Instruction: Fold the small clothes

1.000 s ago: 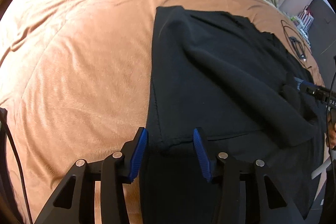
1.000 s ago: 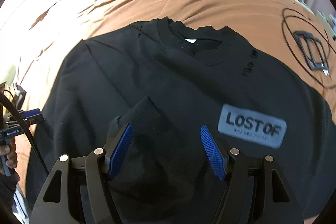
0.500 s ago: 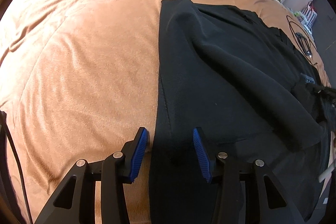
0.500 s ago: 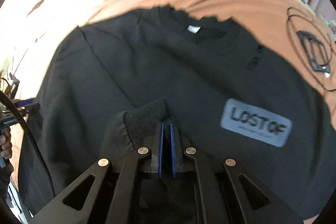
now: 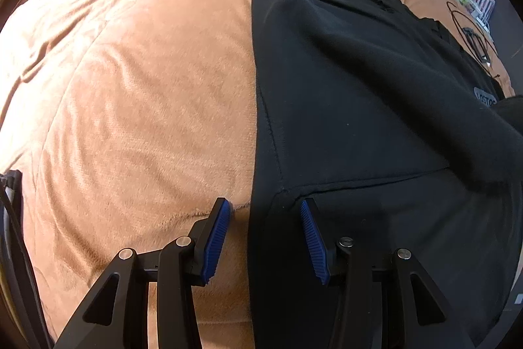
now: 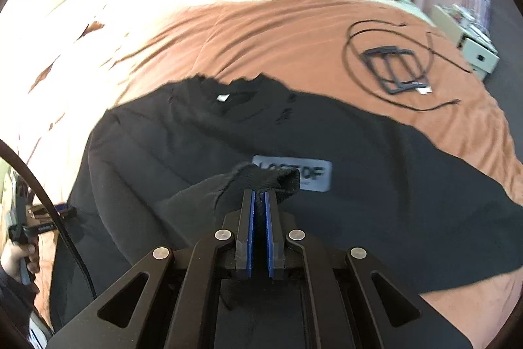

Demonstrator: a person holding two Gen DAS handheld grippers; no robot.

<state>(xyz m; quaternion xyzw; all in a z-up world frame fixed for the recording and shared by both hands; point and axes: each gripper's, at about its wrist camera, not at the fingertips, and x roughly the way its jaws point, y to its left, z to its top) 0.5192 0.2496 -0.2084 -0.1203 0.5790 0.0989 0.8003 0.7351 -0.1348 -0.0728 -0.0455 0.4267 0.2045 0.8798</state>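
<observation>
Early in the fold: black sweatshirt (image 6: 376, 185) flat on brown blanket (image 5: 130, 87), one sleeve cuff (image 6: 278, 180) pinched in right gripper (image 6: 258, 218), left gripper (image 5: 264, 218) spread over side hem, body unfolded.

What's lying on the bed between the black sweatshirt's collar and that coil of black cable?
Only bare orange blanket; the right wrist view shows nothing resting between the sweatshirt collar and the cable.

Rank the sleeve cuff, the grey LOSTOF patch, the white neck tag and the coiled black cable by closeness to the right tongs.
1. Sleeve cuff, pinched in the right tongs.
2. LOSTOF patch, just behind.
3. Neck tag, farther up.
4. Cable, far right on the blanket.
</observation>
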